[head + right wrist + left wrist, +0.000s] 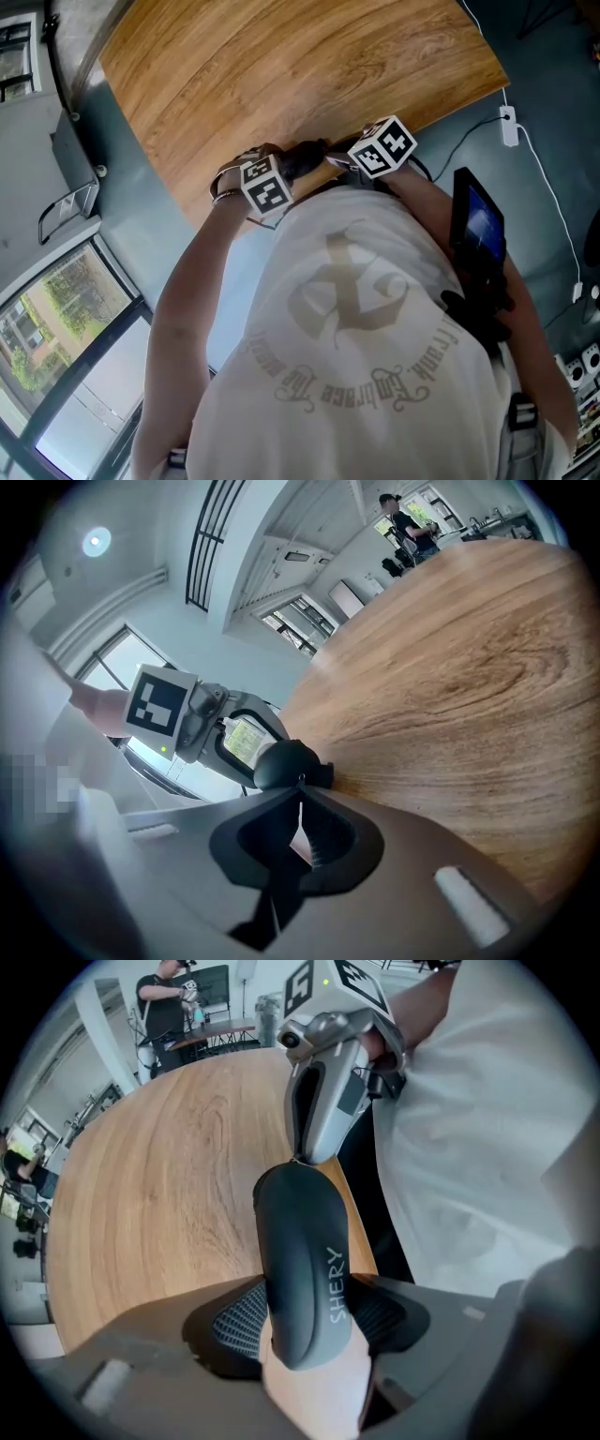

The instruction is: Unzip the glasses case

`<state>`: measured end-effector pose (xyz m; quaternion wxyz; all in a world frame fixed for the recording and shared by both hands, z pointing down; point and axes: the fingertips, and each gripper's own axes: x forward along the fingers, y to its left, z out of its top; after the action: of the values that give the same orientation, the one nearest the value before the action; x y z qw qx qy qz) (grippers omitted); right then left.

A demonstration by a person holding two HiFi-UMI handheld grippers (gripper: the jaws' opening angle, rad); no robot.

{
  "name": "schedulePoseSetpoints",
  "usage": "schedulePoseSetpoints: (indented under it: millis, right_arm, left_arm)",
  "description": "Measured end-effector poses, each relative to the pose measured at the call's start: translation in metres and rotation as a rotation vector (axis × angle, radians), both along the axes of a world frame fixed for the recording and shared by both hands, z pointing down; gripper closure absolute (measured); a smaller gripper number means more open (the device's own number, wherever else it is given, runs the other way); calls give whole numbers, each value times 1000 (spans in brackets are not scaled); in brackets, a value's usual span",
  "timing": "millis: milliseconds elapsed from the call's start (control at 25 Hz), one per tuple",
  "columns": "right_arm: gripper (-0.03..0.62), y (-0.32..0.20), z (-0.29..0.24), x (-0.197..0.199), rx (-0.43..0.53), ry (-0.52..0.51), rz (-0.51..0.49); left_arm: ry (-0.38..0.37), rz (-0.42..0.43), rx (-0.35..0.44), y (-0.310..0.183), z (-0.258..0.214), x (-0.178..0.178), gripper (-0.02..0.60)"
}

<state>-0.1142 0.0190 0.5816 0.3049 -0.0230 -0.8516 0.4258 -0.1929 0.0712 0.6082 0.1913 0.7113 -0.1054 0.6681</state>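
Since the left gripper view is the clearest one, we'll start there: the left gripper (pixel 309 1324) is clamped on a dark grey glasses case (pixel 300 1251) with SHERY printed on it. Both ribbed pads (pixel 234 1321) press on its sides at the bottom of the frame, and the case runs up the middle from there. At its far end, upper centre of the frame, the tip of the right gripper (pixel 298 1159) touches the case. In the right gripper view those jaws are pressed together right at the case's rounded end. Whether a zip pull is pinched between them, we honestly can't tell. From the head view, both tools sit close together at the near edge of the wooden table (pixel 281 75), mid-frame, just above the person's white T-shirt (pixel 375 328).
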Motion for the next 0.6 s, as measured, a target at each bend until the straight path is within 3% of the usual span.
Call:
schedulePoseSetpoints:
  millis: [600]
  right_arm:
    - [579,5,2,-10,36,28,-143]
  left_arm:
    - [-112,308,-1,-2,4,-17,290]
